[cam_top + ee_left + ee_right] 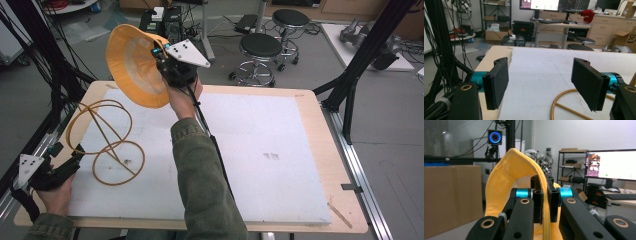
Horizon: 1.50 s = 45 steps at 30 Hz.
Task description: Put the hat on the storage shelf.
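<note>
A yellow bucket hat is held up in the air above the table's far left part, its opening facing the camera. My right gripper is shut on its brim; in the right gripper view the yellow brim runs between the closed jaws of that gripper. A gold wire stand made of rings and crossing rods lies on the white board at the left. My left gripper rests at the near left edge, open, just left of the stand. One gold ring curves below the open left gripper.
A white foam board covers most of the wooden table. Black frame posts stand at both sides. Two black stools are on the floor beyond the far edge, with desks and monitors farther back.
</note>
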Tool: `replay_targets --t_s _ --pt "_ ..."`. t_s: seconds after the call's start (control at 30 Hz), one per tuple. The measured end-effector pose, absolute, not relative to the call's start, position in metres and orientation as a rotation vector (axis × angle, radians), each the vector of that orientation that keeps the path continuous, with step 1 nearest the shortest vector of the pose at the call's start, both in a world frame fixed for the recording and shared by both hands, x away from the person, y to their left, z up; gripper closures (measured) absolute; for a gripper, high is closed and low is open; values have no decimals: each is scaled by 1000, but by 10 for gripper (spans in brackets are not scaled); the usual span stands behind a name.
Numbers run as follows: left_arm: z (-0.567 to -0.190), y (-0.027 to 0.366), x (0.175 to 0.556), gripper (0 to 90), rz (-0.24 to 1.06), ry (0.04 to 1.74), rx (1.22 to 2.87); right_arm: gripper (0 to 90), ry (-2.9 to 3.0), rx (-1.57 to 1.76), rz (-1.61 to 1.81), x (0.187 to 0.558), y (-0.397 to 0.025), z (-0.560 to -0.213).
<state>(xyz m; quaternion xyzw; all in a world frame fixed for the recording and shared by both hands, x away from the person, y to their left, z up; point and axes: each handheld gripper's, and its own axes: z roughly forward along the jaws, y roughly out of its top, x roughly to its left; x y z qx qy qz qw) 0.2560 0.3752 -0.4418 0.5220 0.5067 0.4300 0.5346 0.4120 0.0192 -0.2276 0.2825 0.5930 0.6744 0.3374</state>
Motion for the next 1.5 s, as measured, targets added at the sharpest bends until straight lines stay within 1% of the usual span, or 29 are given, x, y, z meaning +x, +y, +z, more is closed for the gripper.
replay_targets --t_s 0.3,0.63,1.0,1.17,1.37,1.5 --pt "-443 378 257 305 996 1227 1230 866 1618 614 1826 393 54 -228" --pt "-444 378 258 305 988 1232 1227 865 1685 501 1908 372 73 -226" --pt "-445 377 262 304 967 1243 1217 849 1908 294 1954 329 105 -229" --pt "-445 377 262 304 969 1241 1216 850 1993 209 1965 312 114 -241" --pt "-445 377 262 305 972 1245 1215 849 2089 160 1971 292 115 -265" --pt "-445 377 262 305 973 1244 1212 848 2145 162 1959 285 116 -278"
